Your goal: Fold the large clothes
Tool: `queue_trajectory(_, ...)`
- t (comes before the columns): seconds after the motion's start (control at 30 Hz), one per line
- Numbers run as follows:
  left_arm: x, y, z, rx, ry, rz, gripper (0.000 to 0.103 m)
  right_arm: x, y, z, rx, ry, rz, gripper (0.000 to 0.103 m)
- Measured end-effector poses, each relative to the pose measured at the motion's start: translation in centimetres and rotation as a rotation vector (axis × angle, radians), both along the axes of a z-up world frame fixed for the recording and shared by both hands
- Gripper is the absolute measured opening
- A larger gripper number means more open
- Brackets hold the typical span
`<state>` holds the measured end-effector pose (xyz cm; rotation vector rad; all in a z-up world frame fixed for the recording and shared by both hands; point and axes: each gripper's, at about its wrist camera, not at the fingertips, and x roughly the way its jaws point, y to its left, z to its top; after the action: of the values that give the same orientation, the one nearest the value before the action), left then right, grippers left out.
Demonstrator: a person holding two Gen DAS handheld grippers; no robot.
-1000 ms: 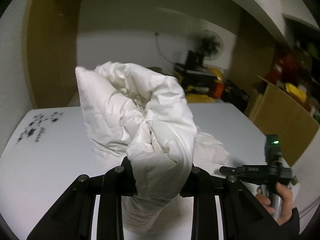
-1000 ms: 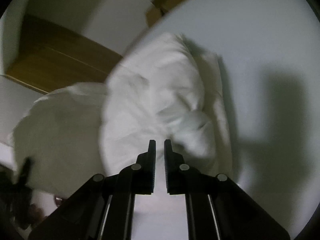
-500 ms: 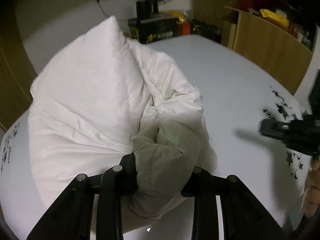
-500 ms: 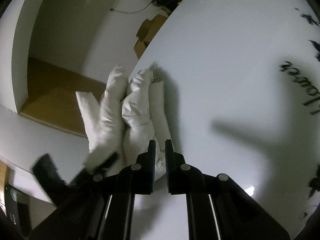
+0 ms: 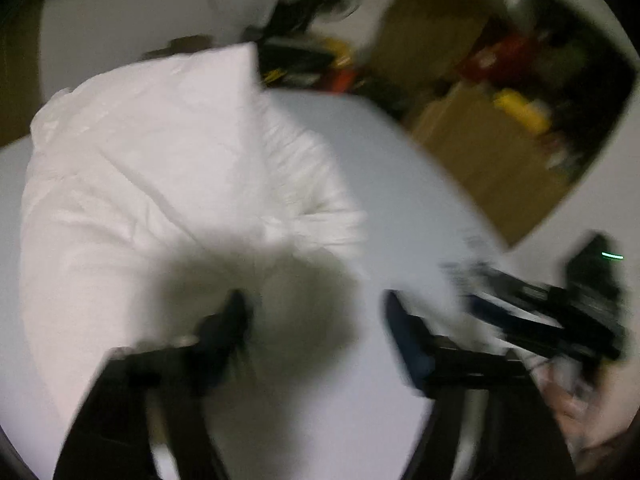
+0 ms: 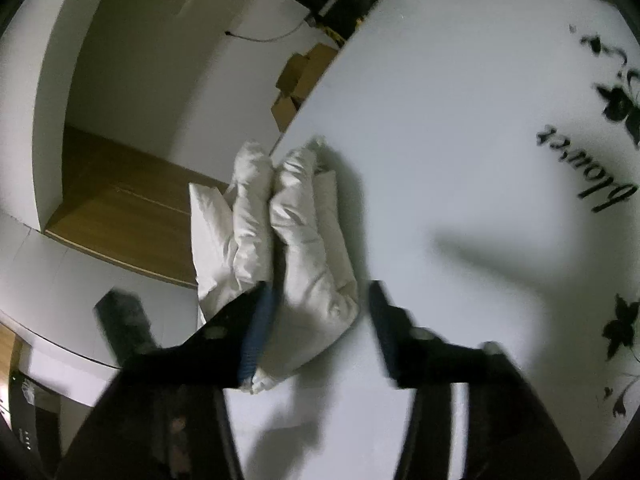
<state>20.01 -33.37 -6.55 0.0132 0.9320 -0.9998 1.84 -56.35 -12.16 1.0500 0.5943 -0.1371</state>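
Note:
A puffy white garment (image 5: 168, 184) lies bunched and folded on the white table (image 5: 400, 200). The left wrist view is blurred. My left gripper (image 5: 316, 316) is just above the garment's near end; its jaws are opening and stand wide, pressing on nothing. In the right wrist view the garment (image 6: 308, 240) shows as stacked folds at the table's (image 6: 460, 120) left edge. My right gripper (image 6: 320, 320) straddles its near end; its jaws are opening, the right pad clear of the cloth. The right gripper (image 5: 560, 312) also appears at the left view's right side.
Black flower prints and lettering (image 6: 588, 168) mark the table top. Cardboard boxes (image 6: 296, 80) sit on the floor past the table's far edge. A wooden cabinet (image 5: 480, 152) and dark clutter with a fan (image 5: 312, 52) stand behind. A person's hand (image 5: 580, 412) holds the right gripper.
The left jaws have let go of the garment, which has come down onto the table. The right jaws, shut before, now stand apart around its near end.

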Motion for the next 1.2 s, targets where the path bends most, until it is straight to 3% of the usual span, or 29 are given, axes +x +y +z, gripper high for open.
queue_trajectory(0.1, -2.1, 5.0, 2.4, -0.044, -0.053, 0.005, 0.093, 1.1, 1.9, 2.3, -0.059, -0.01, 0.051, 0.06)
queue_trajectory(0.23, -2.2, 12.8, 4.1, -0.063, -0.157, 0.158, 0.093, 5.2, 5.8, 6.0, -0.19, -0.023, 0.183, 0.061)
queue_trajectory(0.33, -1.8, 17.3, 4.1, -0.1, -0.135, 0.253, 0.094, 9.9, 9.2, 8.7, -0.352, 0.009, 0.299, 0.071)
queue_trajectory(0.47, -0.9, 21.0, 3.7, -0.142, -0.08, 0.351, 0.094, 16.1, 11.6, 8.2, -0.452, 0.14, 0.427, 0.075)
queue_trajectory(0.57, -0.8, 22.6, 3.1, -0.153, -0.049, 0.38, 0.094, 20.0, 12.1, 4.8, -0.453, 0.322, 0.496, 0.074)
queue_trajectory(0.63, -0.8, 23.3, 2.8, -0.157, -0.036, 0.381, 0.094, 20.8, 12.7, 3.3, -0.466, 0.374, 0.532, 0.062)
queue_trajectory(0.67, -0.6, 23.4, 2.6, -0.158, -0.032, 0.383, 0.095, 20.7, 13.2, 2.4, -0.509, 0.407, 0.55, 0.05)
queue_trajectory(0.73, -0.3, 22.9, 2.1, -0.152, -0.023, 0.39, 0.095, 20.1, 13.1, 1.8, -0.51, 0.413, 0.555, 0.048)
queue_trajectory(0.8, 0.3, 22.6, 1.6, -0.143, 0.001, 0.392, 0.095, 19.0, 12.5, 1.4, -0.462, 0.421, 0.546, 0.041)
queue_trajectory(0.93, 1.2, 22.1, 0.4, -0.131, 0.033, 0.387, 0.095, 17.4, 12.1, 1.2, -0.426, 0.399, 0.521, 0.041)
queue_trajectory(0.97, 1.5, 22.5, -0.2, -0.129, 0.041, 0.385, 0.095, 17.2, 12.1, 1.1, -0.431, 0.404, 0.523, 0.037)
queue_trajectory(1.0, 1.6, 22.3, -0.3, -0.125, 0.051, 0.383, 0.095, 17.1, 12.3, 1.1, -0.432, 0.407, 0.526, 0.026)
queue_trajectory(1.07, 1.8, 22.1, -0.6, -0.119, 0.065, 0.38, 0.095, 16.6, 12.2, 2.3, -0.393, 0.365, 0.527, 0.015)
queue_trajectory(1.2, 2.3, 22.3, 0.0, -0.098, 0.054, 0.406, 0.095, 14.5, 10.2, 6.5, -0.279, 0.153, 0.483, 0.008)
